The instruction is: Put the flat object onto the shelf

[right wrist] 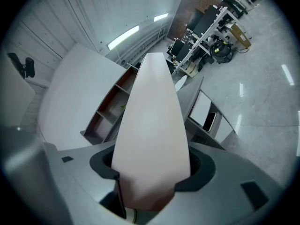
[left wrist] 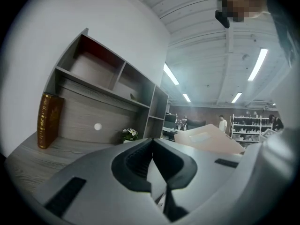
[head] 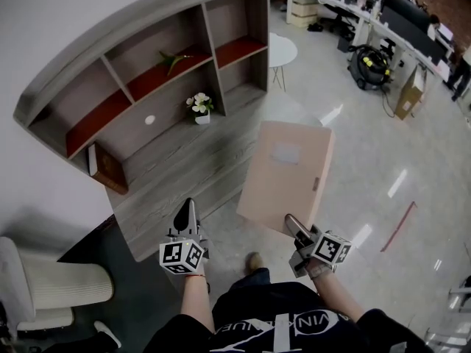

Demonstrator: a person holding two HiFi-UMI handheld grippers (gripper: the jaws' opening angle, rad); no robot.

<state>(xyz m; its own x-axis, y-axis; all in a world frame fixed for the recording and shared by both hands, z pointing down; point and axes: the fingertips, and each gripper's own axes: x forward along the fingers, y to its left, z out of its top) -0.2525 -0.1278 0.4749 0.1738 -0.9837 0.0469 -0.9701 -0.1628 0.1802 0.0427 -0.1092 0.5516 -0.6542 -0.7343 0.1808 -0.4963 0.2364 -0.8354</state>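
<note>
The flat object [head: 288,176] is a pale pink folder-like board, held up at a slant over the floor, to the right of the grey shelf unit [head: 158,149]. My right gripper [head: 294,226] is shut on its near edge; in the right gripper view the board [right wrist: 152,121] runs out between the jaws of the right gripper [right wrist: 151,168] toward the shelf unit [right wrist: 110,114]. My left gripper [head: 188,212] hovers at the front edge of the shelf's lower ledge, shut and holding nothing. In its own view the left gripper [left wrist: 152,157] faces the shelf unit [left wrist: 93,111], with the board [left wrist: 206,139] to the right.
On the ledge stand a brown book [head: 109,169] at the left and a small flower pot [head: 200,107] at the back. A green sprig [head: 173,59] lies in an upper compartment. A white chair [head: 44,285] is at lower left, a round white table [head: 283,50] beyond the shelf.
</note>
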